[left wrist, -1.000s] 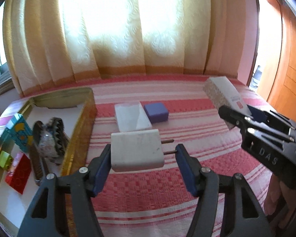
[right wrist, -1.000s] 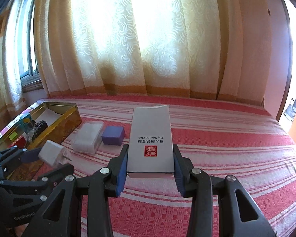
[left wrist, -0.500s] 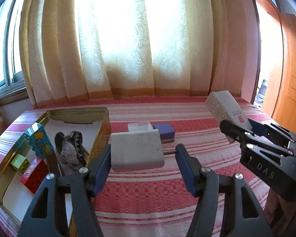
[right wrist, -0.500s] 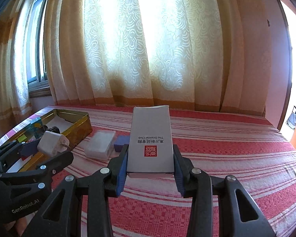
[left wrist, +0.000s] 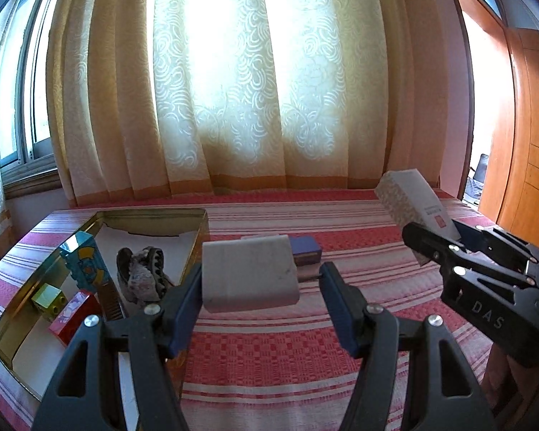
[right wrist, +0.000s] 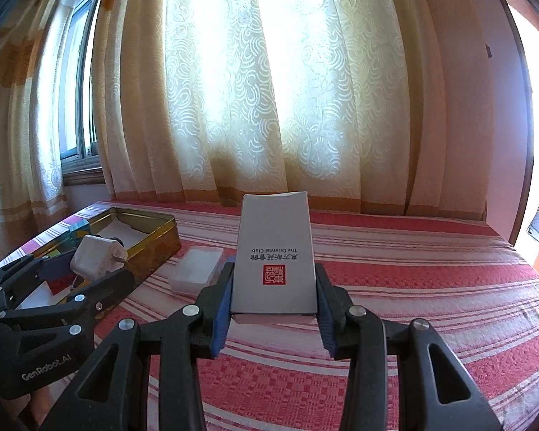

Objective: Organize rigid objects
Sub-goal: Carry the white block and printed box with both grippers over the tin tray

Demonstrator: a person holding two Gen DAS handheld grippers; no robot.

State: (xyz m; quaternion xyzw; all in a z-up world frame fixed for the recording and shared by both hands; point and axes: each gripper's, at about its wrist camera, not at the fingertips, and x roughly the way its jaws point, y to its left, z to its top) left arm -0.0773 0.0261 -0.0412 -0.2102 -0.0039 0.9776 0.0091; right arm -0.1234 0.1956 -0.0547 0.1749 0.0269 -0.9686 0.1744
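Note:
My left gripper (left wrist: pixel 262 283) is shut on a white plug adapter (left wrist: pixel 249 274), its prongs against the right finger, held above the striped bed beside the gold tin (left wrist: pixel 197 221). It also shows in the right wrist view (right wrist: pixel 98 255). My right gripper (right wrist: pixel 273 298) is shut on a grey flat box with a red seal (right wrist: pixel 275 255), held above the bed; the box also shows in the left wrist view (left wrist: pixel 413 203). The tin holds a blue cartoon box (left wrist: pixel 86 264), a hair claw (left wrist: pixel 143 269), a red block (left wrist: pixel 75 314) and a green block (left wrist: pixel 50 296).
A clear plastic box (right wrist: pixel 197 269) and a purple box (left wrist: pixel 307 248) lie on the red striped bedcover (right wrist: pixel 431 287) right of the tin. Curtains (right wrist: pixel 287 89) hang behind the bed. A wooden door (left wrist: pixel 528 125) stands at the right.
Both grippers have risen and tilted up with their objects; the bed and tin sit lower in view. The left gripper has drawn closer to the tin's right edge.

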